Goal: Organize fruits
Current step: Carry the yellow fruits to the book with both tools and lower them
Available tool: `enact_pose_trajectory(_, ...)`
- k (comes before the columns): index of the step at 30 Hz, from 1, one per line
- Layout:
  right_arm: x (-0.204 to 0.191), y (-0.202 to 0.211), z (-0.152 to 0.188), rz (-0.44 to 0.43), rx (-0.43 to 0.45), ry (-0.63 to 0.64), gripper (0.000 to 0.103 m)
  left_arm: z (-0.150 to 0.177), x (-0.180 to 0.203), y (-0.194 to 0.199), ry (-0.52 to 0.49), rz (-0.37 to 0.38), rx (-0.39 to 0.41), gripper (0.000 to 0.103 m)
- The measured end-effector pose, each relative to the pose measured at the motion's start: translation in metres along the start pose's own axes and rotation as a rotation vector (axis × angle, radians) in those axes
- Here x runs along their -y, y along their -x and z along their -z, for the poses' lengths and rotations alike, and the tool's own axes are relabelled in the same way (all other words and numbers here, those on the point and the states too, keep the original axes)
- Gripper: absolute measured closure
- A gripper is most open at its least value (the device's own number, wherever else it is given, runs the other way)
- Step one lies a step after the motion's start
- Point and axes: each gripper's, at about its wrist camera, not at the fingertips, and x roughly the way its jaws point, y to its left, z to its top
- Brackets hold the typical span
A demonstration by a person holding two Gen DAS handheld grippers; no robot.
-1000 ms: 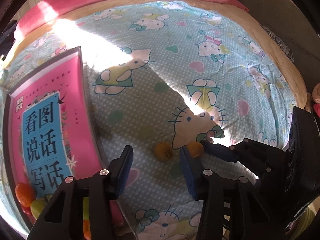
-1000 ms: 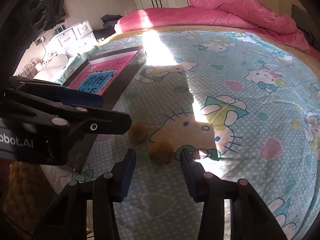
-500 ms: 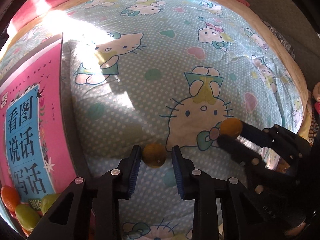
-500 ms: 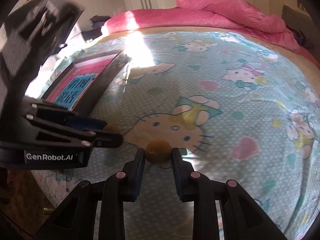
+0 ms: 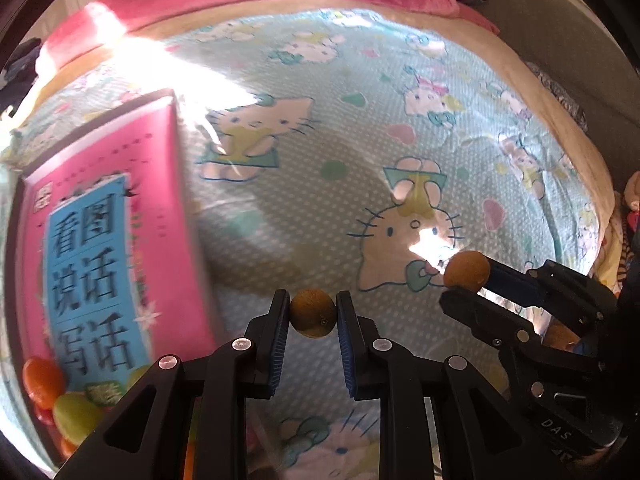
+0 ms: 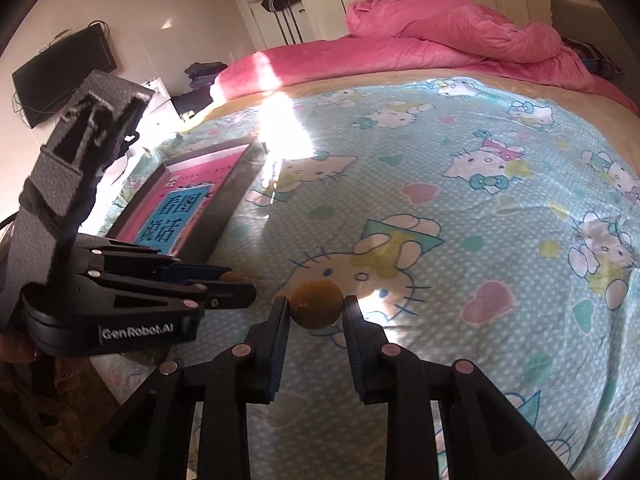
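Note:
My left gripper (image 5: 313, 318) is shut on a small round brownish-orange fruit (image 5: 313, 319) and holds it above the bedsheet. My right gripper (image 6: 316, 311) is shut on a second small brownish-orange fruit (image 6: 316, 310), also lifted off the sheet. In the left wrist view the right gripper (image 5: 464, 282) shows at the right with its fruit (image 5: 467, 271). In the right wrist view the left gripper (image 6: 236, 282) shows at the left, its fruit (image 6: 236, 275) mostly hidden by the fingers.
A pink and blue book (image 5: 104, 240) lies in a dark tray (image 6: 224, 204) at the left. Orange and green fruits (image 5: 60, 396) sit at the tray's near end. A pink duvet (image 6: 440, 36) lies along the far side of the bed.
Both grippers closed on the two fruits that lay on the sheet, then lifted them. The views pulled back and up from the bed.

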Motion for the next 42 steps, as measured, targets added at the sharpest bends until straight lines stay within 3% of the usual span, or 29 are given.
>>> enact_pose_trajectory(12,-0.08,0.013,-0.003,-0.15,0.035,0.088,0.075,0.045,-0.099,0.079,0.192,-0.071,0.115,0.079)
enact_pose_trajectory(22,-0.145,0.002,0.013,-0.193,-0.021,0.209,0.075,0.096,-0.171,0.097,0.335,-0.13,0.129,0.079)
enact_pose_trajectory(29,-0.156,-0.013,0.02,-0.169,-0.055,0.245,0.075,0.115,-0.193,0.093,0.376,-0.157,0.125,0.079)
enact_pose_trajectory(42,-0.152,-0.026,0.026,-0.106,-0.088,0.264,0.075,0.116,-0.196,0.08,0.376,-0.141,0.114,0.079)
